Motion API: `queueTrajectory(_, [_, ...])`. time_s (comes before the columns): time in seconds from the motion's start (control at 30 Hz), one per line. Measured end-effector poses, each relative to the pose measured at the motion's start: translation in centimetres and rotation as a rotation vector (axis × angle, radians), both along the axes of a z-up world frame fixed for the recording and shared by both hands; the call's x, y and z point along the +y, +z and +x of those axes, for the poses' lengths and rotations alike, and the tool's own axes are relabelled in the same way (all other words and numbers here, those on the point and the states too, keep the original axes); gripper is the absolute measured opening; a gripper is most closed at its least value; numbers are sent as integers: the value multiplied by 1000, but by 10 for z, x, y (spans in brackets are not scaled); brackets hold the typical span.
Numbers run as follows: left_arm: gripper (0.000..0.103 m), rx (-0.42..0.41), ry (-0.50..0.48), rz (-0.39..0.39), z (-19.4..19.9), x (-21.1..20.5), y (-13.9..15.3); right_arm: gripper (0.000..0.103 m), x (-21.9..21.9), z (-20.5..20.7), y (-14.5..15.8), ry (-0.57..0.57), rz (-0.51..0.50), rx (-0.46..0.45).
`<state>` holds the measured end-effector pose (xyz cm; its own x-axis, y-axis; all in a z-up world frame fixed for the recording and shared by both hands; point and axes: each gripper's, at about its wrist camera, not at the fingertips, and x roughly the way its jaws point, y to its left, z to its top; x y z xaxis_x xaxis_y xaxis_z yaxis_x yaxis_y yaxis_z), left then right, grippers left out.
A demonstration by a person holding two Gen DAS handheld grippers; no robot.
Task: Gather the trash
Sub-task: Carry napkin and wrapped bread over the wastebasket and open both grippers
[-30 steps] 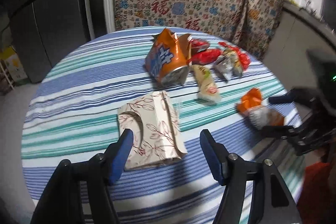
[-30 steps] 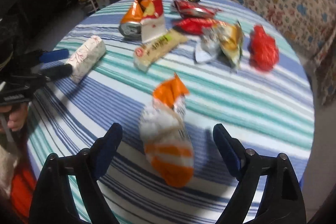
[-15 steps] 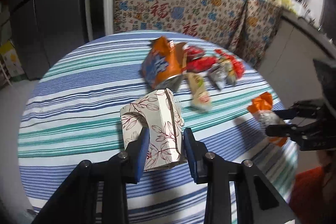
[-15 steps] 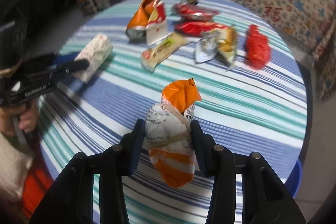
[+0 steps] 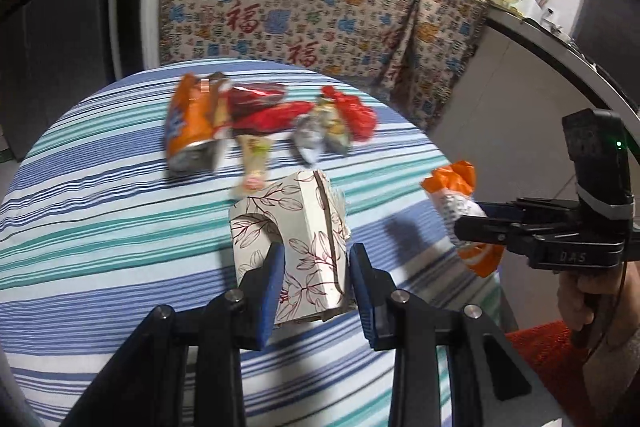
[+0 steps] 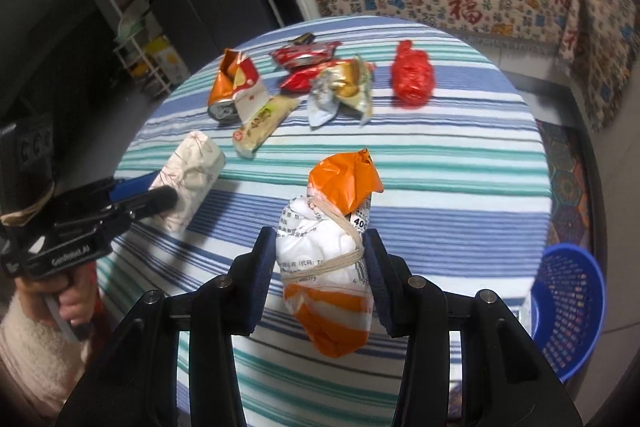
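Note:
My left gripper (image 5: 316,279) is shut on a cream box with a leaf print (image 5: 296,227) and holds it lifted above the striped round table (image 5: 100,211). The box also shows in the right wrist view (image 6: 192,175). My right gripper (image 6: 320,279) is shut on an orange and white wrapped bundle tied with string (image 6: 332,259), raised off the table; it shows in the left wrist view (image 5: 460,207) too. On the table lie an orange crushed bag (image 6: 232,83), a beige wrapper (image 6: 264,123), red wrappers (image 6: 308,63), a silver wrapper (image 6: 340,91) and a red bag (image 6: 412,75).
A blue mesh basket (image 6: 568,311) stands on the floor to the right of the table. A patterned cloth (image 5: 300,7) covers furniture behind the table. A dark fridge (image 5: 52,7) stands at the left and a counter (image 5: 540,39) at the right.
Both grippers closed from open: the left on the leaf-print box, the right on the orange and white bundle. Both items have since risen off the table.

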<state>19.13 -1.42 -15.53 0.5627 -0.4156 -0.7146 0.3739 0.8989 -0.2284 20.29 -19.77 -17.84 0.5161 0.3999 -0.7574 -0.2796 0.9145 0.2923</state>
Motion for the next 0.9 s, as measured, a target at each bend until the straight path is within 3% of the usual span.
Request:
queueTrajectory(0.37, [33,13,-114,-17,-6,-85,14,45,-86,-20,15,-149,69,-35])
queueTrajectory(0.6, [33,33,-248,-54,1,-178,27,45,-176,-29,34,-298,-10,-35])
queueTrajectory(0.73, [33,54,-309,-71,10,-239,22,45,-238,-28,26,-408,-51,-10])
queueTrajectory(0.9, [33,106,-338,-88,27,-303,-2,45,-301,-38,-5,-527,-36,14])
